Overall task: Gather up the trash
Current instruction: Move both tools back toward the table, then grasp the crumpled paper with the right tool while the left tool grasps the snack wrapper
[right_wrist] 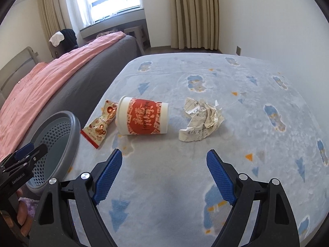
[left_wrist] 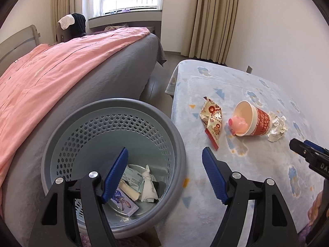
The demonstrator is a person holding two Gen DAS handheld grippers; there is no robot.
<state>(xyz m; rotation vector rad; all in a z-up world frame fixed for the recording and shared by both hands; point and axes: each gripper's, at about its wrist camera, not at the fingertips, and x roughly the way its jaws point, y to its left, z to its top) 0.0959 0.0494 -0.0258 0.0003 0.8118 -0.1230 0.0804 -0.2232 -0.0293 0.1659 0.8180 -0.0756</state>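
Both claws gape wide and hold nothing: the left gripper (left_wrist: 164, 164) hangs at the lower centre of its view, over the rim of the bin (left_wrist: 178, 144), and the right gripper (right_wrist: 164, 164) sits low in its frame above the blue blanket (right_wrist: 257, 107). Trash lies mid-frame: a snack wrapper (right_wrist: 98, 127), a tipped paper cup (right_wrist: 144, 116) and crumpled paper (right_wrist: 202, 121). I judge the cup the nearest target for the right; pinch it across the middle gently, since thin walls crush. A pink toy pig (left_wrist: 238, 124) sits in its mouth and may roll out.
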